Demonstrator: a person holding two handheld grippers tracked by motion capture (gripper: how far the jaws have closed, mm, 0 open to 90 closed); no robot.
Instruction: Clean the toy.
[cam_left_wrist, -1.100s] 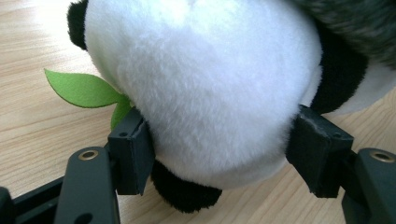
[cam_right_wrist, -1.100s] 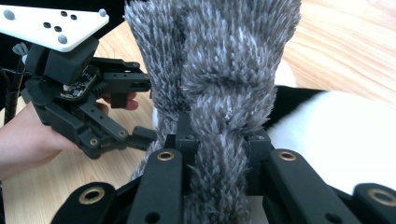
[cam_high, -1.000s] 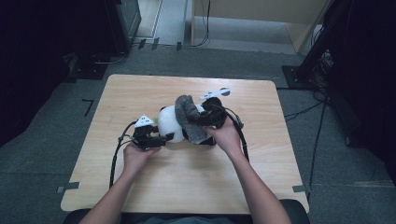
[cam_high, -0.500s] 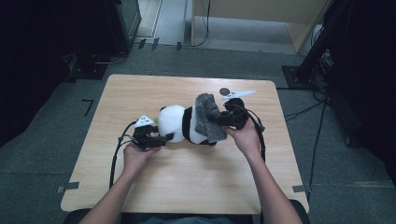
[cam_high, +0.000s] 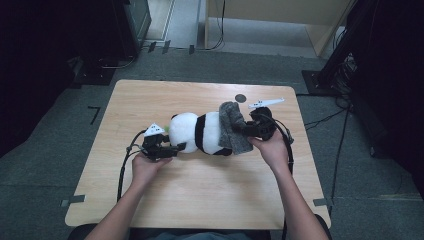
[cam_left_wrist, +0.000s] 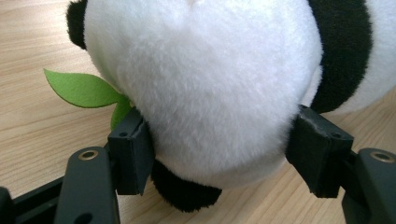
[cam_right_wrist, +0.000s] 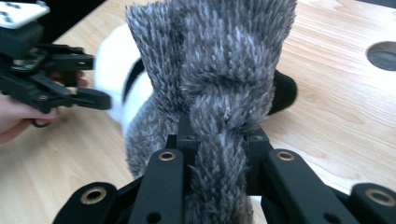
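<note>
One plush panda, one grey fuzzy cloth, two claws, one table.

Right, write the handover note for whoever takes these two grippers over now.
Left gripper: shut on the black-and-white plush panda, clamping its head as it lies on the wooden table.
Right gripper: shut on the fuzzy grey knitted cloth, which drapes over the panda's rear end.
Done: both grips are secure.
Left: probably finish wrapping or pulling the cloth along the body.

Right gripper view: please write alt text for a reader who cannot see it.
The right gripper is shut on a fuzzy grey cloth draped over a plush panda on a wooden table. At left, a hand holds the left gripper.
</note>
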